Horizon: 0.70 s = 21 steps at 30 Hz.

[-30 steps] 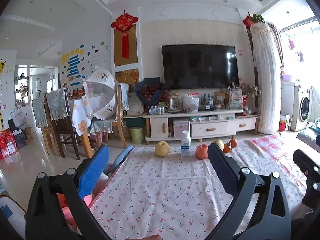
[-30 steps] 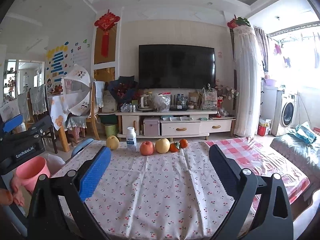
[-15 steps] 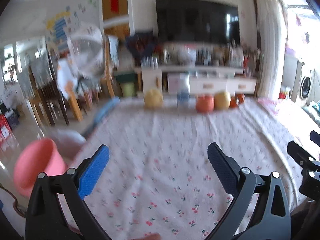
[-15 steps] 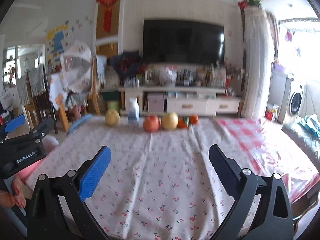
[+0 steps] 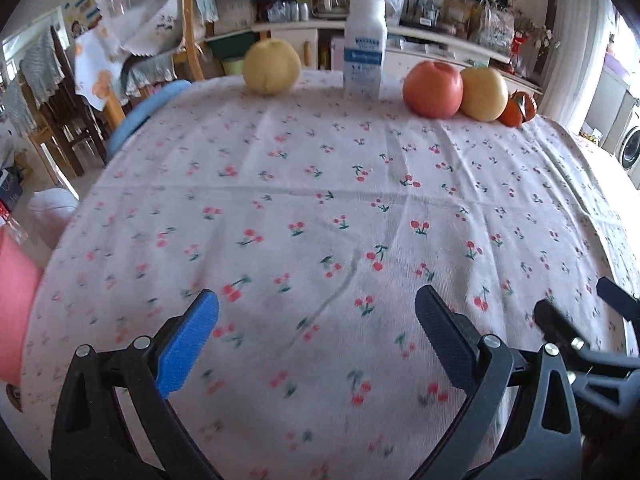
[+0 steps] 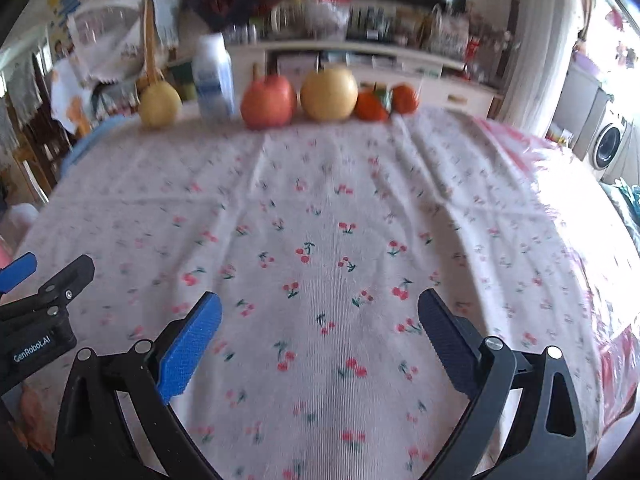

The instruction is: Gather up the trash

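Both your left gripper and right gripper gaped wide, empty. The white plastic bottle, probably light, stiff and slippery, wanted gripping mid-body.

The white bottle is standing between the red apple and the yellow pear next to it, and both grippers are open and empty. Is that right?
Not quite. In the left wrist view, the white bottle stands between the lone yellow fruit and the red apple; the apple touches the other yellow fruit. The left gripper and right gripper are indeed open and empty.
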{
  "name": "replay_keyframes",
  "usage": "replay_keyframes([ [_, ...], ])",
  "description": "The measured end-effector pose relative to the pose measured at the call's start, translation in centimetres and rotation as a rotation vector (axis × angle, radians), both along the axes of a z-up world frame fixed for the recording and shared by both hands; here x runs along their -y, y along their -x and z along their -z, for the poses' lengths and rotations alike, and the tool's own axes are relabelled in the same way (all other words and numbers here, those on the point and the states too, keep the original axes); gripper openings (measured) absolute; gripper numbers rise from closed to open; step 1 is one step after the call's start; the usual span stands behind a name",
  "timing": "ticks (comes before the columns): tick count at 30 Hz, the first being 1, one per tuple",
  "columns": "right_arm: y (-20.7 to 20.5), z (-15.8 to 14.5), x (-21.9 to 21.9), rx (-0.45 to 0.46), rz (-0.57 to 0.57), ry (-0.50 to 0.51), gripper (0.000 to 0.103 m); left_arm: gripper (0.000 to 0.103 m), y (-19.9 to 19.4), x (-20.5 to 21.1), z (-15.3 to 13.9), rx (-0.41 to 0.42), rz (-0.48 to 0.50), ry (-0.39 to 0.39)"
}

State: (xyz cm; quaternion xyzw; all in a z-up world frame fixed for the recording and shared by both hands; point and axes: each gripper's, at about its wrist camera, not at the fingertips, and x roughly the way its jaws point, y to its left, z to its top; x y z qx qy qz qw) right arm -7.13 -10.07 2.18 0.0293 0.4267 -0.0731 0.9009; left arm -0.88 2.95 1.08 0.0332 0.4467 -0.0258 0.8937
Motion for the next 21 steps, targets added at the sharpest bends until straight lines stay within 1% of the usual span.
replay_keyframes([
  [3,-1.8,1.6,-0.2,-0.037,-0.019,-0.005,0.097,0.099,-1.0,0.7,0.7,-0.022,0.004,-0.013],
  [5,-2.6,2.3,-0.3,-0.053,-0.027,0.003,0.097,0.099,-1.2,0.6,0.9,-0.010,0.003,0.006],
  [7,-2.9,3.0,-0.4,-0.066,-0.034,-0.001,0.097,0.099,-1.4,0.7,0.8,-0.010,-0.002,0.009],
  [10,-3.2,3.0,-0.1,-0.061,-0.029,-0.027,0.098,0.099,-1.3,0.6,0.6,-0.010,-0.003,0.010],
  [21,-3.2,3.0,-0.2,-0.062,-0.033,-0.027,0.099,0.099,-1.4,0.7,0.7,-0.012,-0.003,0.009],
])
